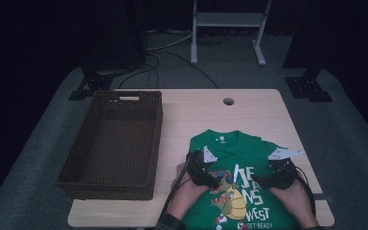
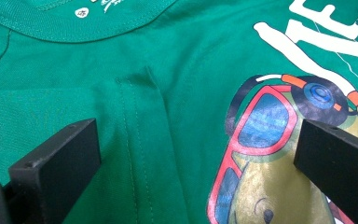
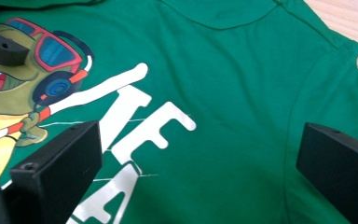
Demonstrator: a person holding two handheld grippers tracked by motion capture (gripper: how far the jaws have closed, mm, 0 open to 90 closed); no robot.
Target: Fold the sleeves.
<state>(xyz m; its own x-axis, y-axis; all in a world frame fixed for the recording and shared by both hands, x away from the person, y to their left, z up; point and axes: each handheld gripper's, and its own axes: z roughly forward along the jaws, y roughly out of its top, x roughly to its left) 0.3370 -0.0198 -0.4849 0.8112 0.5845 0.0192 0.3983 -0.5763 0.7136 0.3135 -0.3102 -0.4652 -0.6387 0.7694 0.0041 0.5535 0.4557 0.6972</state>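
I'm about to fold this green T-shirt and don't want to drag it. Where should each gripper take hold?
Judging by its flat, face-up pose, pinch the T-shirt at its shoulder edges. The left gripper could take the folded-in sleeve seam from the shirt's left; the right gripper the sleeve seam from the right.

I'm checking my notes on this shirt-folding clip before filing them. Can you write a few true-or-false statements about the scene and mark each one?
1. The green T-shirt lies on the table with its print facing up. True.
2. The wicker basket holds a folded shirt. False: it shows no contents.
3. The left tool has its jaws spread wide over the cloth. True.
4. The right tool is clamped on a sleeve. False: its jaws stand open, with nothing between them but the shirt lying below.
5. The basket sits to the right of the shirt. False: it is on the left in the high view.
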